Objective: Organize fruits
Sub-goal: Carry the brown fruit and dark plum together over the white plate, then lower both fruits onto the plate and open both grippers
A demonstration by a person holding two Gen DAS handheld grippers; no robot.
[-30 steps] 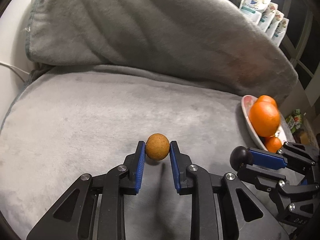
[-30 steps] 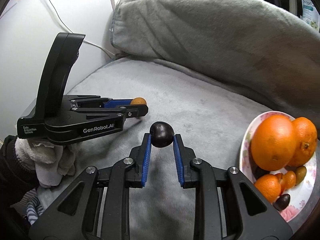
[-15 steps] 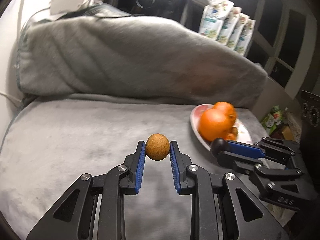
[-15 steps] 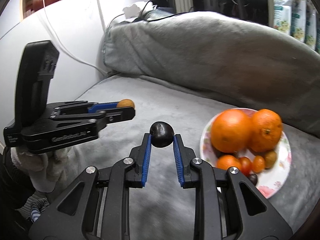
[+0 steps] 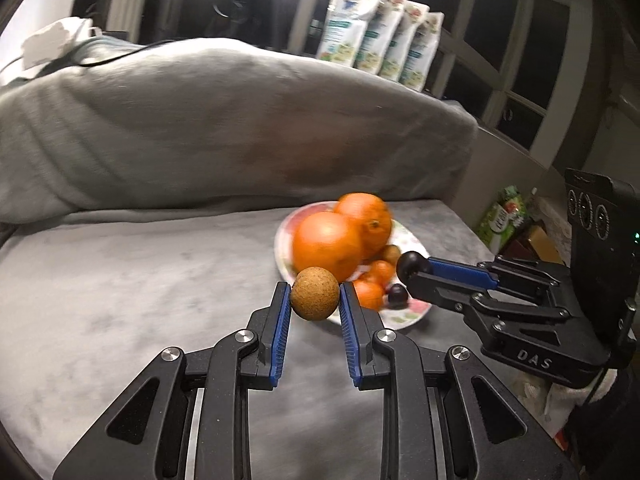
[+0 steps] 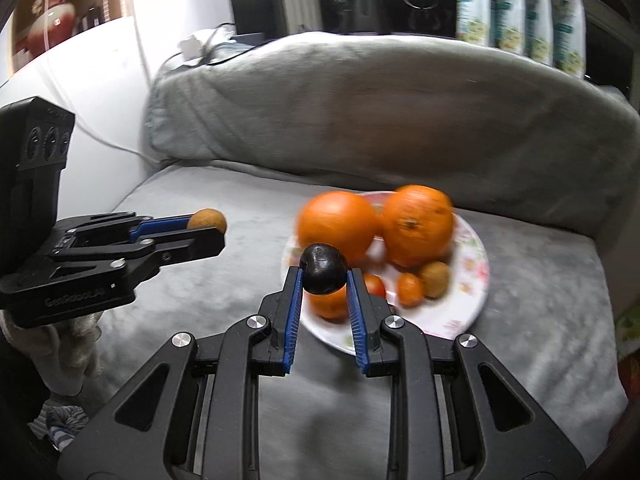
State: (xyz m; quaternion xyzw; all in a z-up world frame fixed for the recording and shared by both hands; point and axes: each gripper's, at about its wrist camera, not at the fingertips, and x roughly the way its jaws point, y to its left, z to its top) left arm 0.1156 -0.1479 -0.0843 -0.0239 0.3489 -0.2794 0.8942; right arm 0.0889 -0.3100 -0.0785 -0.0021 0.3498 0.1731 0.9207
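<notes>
Here the left hand-held gripper [image 5: 315,297] is closed on a small brown round fruit [image 5: 314,293], pinched between its blue pads and lifted clear of the grey blanket-covered couch seat [image 5: 132,280]. The right hand-held gripper [image 6: 324,276] grips a dark, near-black fruit [image 6: 323,268] in the same way, also raised off the seat. In the left wrist view the brown fruit sits just in front of the near left rim of a floral plate [image 5: 416,312], which rests on the seat toward the right. In the right wrist view the dark fruit hangs over the near left part of that plate [image 6: 474,276]. The plate carries two large oranges [image 6: 338,226] side by side at its far side, with smaller orange fruits [image 6: 410,289], a reddish one [image 6: 376,286] and a greenish-brown one [image 6: 435,279] crowded nearer. In the left wrist view a small dark fruit [image 5: 397,294] also lies on the plate. Both views are somewhat blurred around the plate. A bulky grey blanket [image 5: 224,120] is heaped over the couch back beyond the seat, and a row of printed pouches [image 5: 380,52] stands behind it against dark window panes.
</notes>
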